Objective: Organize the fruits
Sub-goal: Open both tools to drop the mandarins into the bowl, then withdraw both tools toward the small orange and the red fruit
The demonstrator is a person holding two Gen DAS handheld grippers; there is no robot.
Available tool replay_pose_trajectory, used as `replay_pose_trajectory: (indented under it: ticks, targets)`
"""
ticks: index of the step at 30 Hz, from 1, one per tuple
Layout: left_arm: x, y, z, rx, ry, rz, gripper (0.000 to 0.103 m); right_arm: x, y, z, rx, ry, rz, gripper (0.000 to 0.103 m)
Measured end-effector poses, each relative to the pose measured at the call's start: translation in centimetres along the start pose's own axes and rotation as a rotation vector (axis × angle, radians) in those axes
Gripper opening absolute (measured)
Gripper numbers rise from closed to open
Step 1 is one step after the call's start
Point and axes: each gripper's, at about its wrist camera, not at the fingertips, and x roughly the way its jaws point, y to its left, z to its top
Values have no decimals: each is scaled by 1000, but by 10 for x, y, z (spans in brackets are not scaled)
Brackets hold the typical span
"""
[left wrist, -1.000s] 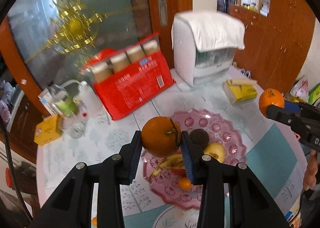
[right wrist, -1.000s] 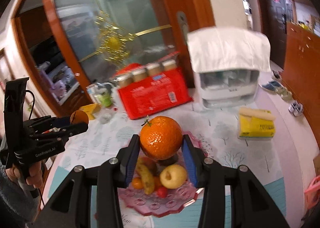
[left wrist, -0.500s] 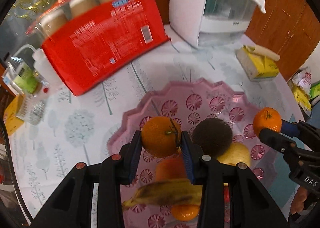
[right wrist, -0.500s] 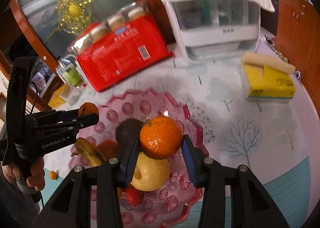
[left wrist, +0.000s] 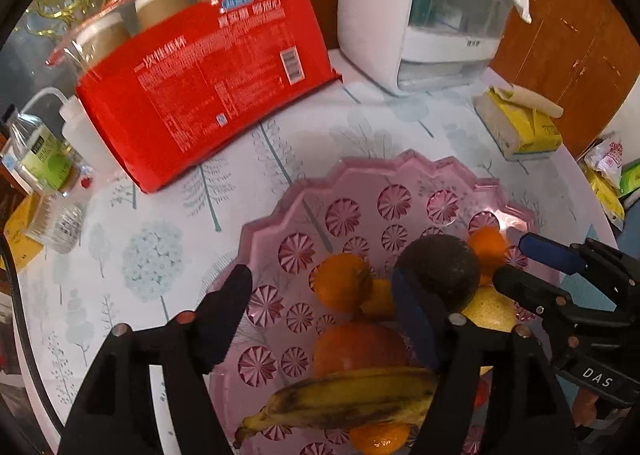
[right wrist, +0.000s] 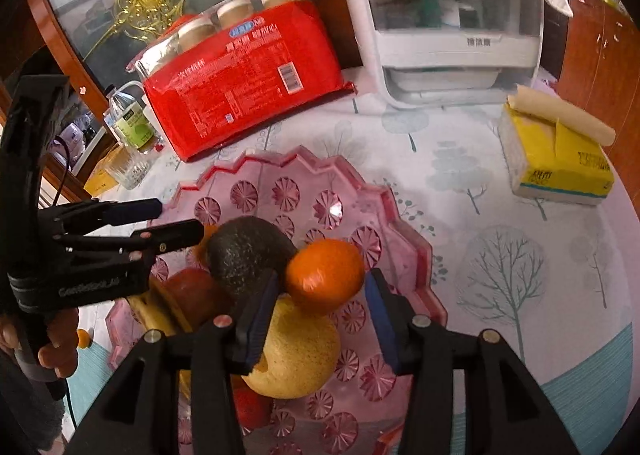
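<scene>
Tree-printed tabletop carries the pink tray (right wrist: 404, 215), where both oranges (left wrist: 340, 281) (right wrist: 325, 275) now lie among piled fruit between the spread left claw (left wrist: 324, 289) and spread right claw (right wrist: 320, 305), which should be lifted straight clear lest either orange be nudged off.

Far half of pink tray (left wrist: 360, 179) bare, reachable from above. Near half crowded: avocado (right wrist: 248, 251), oranges, banana (left wrist: 344, 399). Red package (left wrist: 208, 83) hems tray's far-left side.
</scene>
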Motion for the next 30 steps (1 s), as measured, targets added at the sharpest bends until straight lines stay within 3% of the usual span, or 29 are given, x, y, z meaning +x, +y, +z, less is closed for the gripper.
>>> replay_pose_trajectory:
  ticks: [18,30]
  targets:
    - [-51,1,-5,-48,-44,-23,72,-32,13,1,23,-39,9,52]
    - [-115,4,-30,-67,-87,-37,72,-85,26,-9,36,-81,-9,52]
